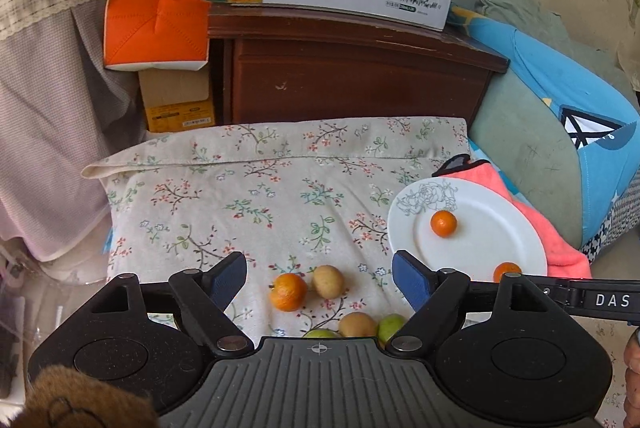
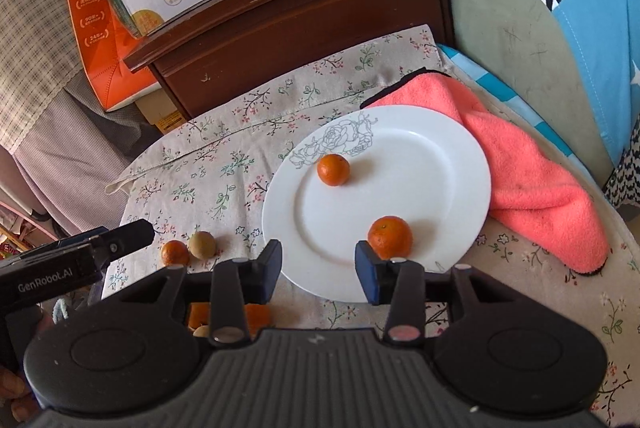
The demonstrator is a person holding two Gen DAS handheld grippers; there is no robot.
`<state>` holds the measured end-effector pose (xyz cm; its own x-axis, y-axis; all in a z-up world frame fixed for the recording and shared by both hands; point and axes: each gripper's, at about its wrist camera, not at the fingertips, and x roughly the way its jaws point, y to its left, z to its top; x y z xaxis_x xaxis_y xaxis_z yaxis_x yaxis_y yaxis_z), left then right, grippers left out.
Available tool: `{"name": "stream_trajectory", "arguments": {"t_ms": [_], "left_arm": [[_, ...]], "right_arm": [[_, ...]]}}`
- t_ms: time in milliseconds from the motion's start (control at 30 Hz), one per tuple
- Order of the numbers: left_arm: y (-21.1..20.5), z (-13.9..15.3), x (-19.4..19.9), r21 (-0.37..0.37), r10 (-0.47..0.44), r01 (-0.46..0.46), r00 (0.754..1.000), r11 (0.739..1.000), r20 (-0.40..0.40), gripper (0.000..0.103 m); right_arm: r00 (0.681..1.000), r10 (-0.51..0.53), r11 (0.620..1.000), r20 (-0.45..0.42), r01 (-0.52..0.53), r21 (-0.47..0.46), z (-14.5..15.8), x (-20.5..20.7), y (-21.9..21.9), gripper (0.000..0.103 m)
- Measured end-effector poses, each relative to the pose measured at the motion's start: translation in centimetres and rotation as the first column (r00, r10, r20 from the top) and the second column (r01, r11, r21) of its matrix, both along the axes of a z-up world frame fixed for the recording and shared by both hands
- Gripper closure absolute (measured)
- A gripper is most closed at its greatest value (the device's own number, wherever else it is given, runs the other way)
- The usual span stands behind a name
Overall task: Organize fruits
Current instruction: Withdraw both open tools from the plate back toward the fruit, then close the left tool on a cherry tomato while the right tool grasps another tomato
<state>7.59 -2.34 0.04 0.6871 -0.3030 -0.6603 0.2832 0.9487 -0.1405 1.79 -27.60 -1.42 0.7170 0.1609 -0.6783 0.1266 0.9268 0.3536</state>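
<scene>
Two oranges on plate (image 2: 460,164) at floral cloth's right edge. Left gripper (image 1: 320,282) spread, empty, above loose orange (image 1: 288,291) and brown fruit (image 1: 328,281). Right gripper (image 2: 318,270) parted, empty, beside near orange (image 2: 390,237). Advice: centre left gripper on loose orange, descend, avoid nudging neighbour.

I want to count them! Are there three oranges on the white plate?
No, the white plate holds only two oranges, one near the flower drawing and one near the front rim.
</scene>
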Motion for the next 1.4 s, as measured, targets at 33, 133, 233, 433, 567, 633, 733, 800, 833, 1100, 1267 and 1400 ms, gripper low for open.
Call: {"name": "stream_trajectory", "arguments": {"t_ms": [33,133,233,433,567,633,733,800,833,1100,1267,1400], "left_arm": [[0.7,-0.1,-0.1,0.001,0.022,-0.022,1.0,1.0,-0.007,0.022],[2.8,-0.8,-0.2,-0.002,0.086,-0.086,0.995,0.996,-0.042,0.022],[4.4,-1.6,-0.1,-0.005,0.127,-0.128,0.989,0.992,-0.08,0.022],[5.5,-3.0,-1.1,0.049,0.138,-0.134,0.986,0.99,-0.091,0.022],[5.2,-3.6,-2.2,0.111,0.095,-0.087,0.993,0.99,-0.073,0.022],[4.9,-4.0,-2.7,0.144,0.074,-0.064,0.995,0.987,-0.064,0.022],[4.9,-4.1,-3.4,0.168,0.043,-0.034,0.998,0.985,-0.052,0.023],[4.9,-4.2,-3.7,0.174,0.022,-0.014,0.999,0.985,-0.048,0.023],[4.9,-4.3,-3.9,0.178,0.0,0.009,0.999,0.984,-0.051,0.023],[4.0,-5.6,-4.2,0.24,-0.108,0.108,0.994,0.965,-0.015,0.023],[3.6,-6.3,-3.6,0.223,-0.164,0.16,0.987,0.962,-0.004,0.025],[3.0,-7.0,-3.7,0.226,-0.229,0.228,0.973,0.947,-0.024,0.039]], "right_arm": [[1.0,0.01,1.0,-0.002,-0.01,0.002,-0.1,-0.2,0.2,0.061],[0.999,0.048,0.999,-0.019,-0.048,0.014,-0.6,-0.9,1.0,0.06],[0.996,0.079,0.997,-0.036,-0.079,0.002,-1.2,-1.5,1.9,0.06],[0.992,0.107,0.994,-0.071,-0.107,0.001,-2.4,-2.4,2.7,0.06],[0.99,0.108,0.994,-0.09,-0.11,-0.019,-3.1,-2.8,3.0,0.06],[0.99,0.107,0.994,-0.095,-0.11,-0.028,-3.3,-2.9,3.0,0.06],[0.988,0.113,0.992,-0.101,-0.118,-0.048,-3.5,-2.9,3.2,0.061],[0.988,0.12,0.99,-0.1,-0.126,-0.06,-3.5,-2.9,3.4,0.061],[0.987,0.123,0.99,-0.1,-0.13,-0.063,-3.5,-2.9,3.5,0.061],[0.985,0.129,0.988,-0.111,-0.137,-0.068,-3.7,-2.6,3.8,0.062],[0.984,0.138,0.986,-0.115,-0.147,-0.074,-3.9,-2.6,4.1,0.064],[0.984,0.137,0.987,-0.115,-0.145,-0.072,-3.8,-2.6,4.0,0.064]]}}
